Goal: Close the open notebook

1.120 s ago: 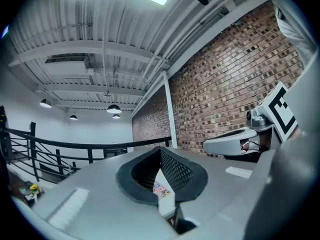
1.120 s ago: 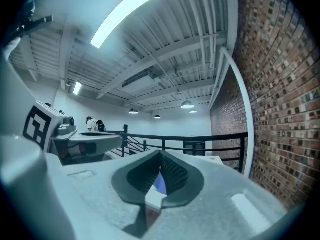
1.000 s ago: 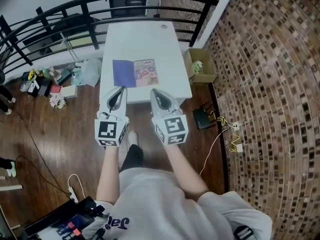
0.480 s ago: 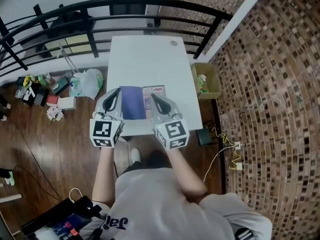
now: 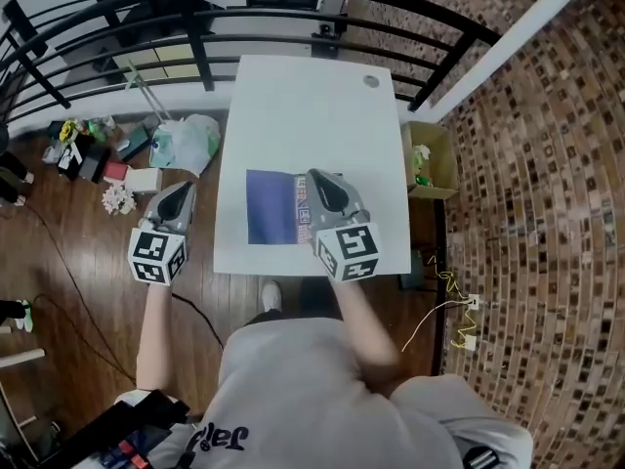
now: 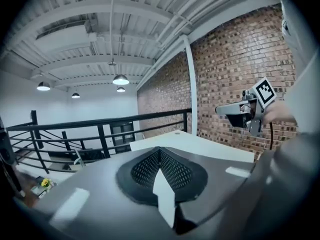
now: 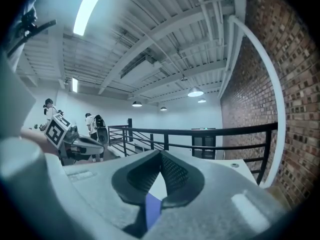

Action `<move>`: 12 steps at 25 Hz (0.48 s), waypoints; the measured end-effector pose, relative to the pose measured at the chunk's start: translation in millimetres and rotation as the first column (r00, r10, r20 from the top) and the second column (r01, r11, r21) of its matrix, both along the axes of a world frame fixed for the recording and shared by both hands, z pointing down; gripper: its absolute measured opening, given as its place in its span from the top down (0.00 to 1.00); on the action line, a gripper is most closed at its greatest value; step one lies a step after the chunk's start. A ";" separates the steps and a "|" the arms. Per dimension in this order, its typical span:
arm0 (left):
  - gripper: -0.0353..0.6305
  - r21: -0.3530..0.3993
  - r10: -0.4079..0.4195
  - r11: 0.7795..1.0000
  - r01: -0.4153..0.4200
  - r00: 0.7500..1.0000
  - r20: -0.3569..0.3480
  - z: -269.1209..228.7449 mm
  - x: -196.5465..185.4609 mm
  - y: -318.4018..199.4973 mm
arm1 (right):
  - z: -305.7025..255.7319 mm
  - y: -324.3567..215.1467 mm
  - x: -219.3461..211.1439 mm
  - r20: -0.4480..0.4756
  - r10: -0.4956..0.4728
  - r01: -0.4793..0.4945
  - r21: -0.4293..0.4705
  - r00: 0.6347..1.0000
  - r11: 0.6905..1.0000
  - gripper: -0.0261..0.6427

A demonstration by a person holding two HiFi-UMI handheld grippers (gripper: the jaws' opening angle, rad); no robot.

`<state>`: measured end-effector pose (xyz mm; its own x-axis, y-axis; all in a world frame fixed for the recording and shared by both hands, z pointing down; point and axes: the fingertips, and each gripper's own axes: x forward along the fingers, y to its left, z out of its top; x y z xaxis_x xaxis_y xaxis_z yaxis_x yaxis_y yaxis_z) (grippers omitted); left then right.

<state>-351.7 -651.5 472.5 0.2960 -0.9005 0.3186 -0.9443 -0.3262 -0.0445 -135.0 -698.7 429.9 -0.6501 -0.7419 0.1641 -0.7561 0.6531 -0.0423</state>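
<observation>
**Notebook open on table; both grippers closed and empty**

The notebook [image 5: 270,209] is seen lying open and flat on the white table [image 5: 312,106], close to its near edge. Its left page is plain purple. Its printed right page is partly covered from above by the right gripper [image 5: 314,178]. Whether that gripper touches the page cannot be told. Its jaws are drawn together with nothing between them; only a sliver of purple page and white tabletop shows below the pads.

The left gripper [image 5: 180,191] is held off the table's left edge, above the wooden floor, well apart from the notebook. Its jaws are likewise pressed together and empty.

A black railing [image 5: 195,27] is noted beyond the far edge, and a cardboard box [image 5: 430,159] on the floor to the right.
</observation>
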 end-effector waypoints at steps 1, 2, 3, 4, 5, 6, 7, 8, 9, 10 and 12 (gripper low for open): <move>0.92 -0.033 0.003 0.999 -0.003 1.000 0.003 9.8 -6.1 -1.2 | 3.1 -5.7 1.5 -0.002 -0.005 0.005 -0.005 1.000 1.000 0.97; 0.92 -0.063 0.009 0.998 -0.009 1.000 -0.001 19.2 -10.6 -3.7 | 6.8 -11.6 3.2 -0.003 -0.009 0.009 -0.011 1.000 1.000 0.97; 0.91 -0.095 0.017 0.995 -0.018 1.000 -0.013 28.9 -13.3 -6.6 | 11.5 -16.3 5.2 -0.006 -0.012 0.012 -0.021 1.000 1.000 0.97; 0.88 -0.130 0.027 0.991 -0.031 0.999 -0.033 39.5 -14.2 -8.7 | 17.6 -19.1 7.8 -0.010 -0.012 0.012 -0.035 1.000 0.999 0.97; 0.84 -0.169 0.036 0.985 -0.045 0.998 -0.057 51.2 -13.5 -9.7 | 24.4 -20.1 10.7 -0.013 -0.012 0.011 -0.053 1.000 0.999 0.97; 0.80 -0.207 0.044 0.977 -0.060 0.996 -0.083 63.5 -11.5 -10.0 | 31.1 -20.4 13.8 -0.018 -0.011 0.010 -0.070 1.000 0.998 0.97; 0.77 -0.242 0.050 0.967 -0.076 0.993 -0.111 75.6 -9.0 -10.1 | 37.2 -20.4 16.6 -0.023 -0.011 0.009 -0.084 1.000 0.996 0.97; 0.74 -0.274 0.055 0.957 -0.093 0.988 -0.142 87.1 -6.2 -10.3 | 42.3 -21.0 19.1 -0.027 -0.009 0.007 -0.094 1.000 0.996 0.97; 0.72 -0.304 0.058 0.946 -0.110 0.983 -0.174 97.8 -3.3 -11.1 | 46.3 -22.5 21.4 -0.029 -0.006 0.003 -0.102 1.000 0.995 0.97; 0.71 -0.334 0.057 0.934 -0.126 0.976 -0.208 108.0 0.2 -12.4 | 49.4 -24.8 23.9 -0.031 0.000 -0.003 -0.107 1.000 0.994 0.97; 0.64 -0.392 0.044 0.905 -0.162 0.955 -0.293 126.5 10.3 -14.5 | 54.6 -29.8 30.6 -0.038 0.019 -0.023 -0.107 0.999 0.994 0.97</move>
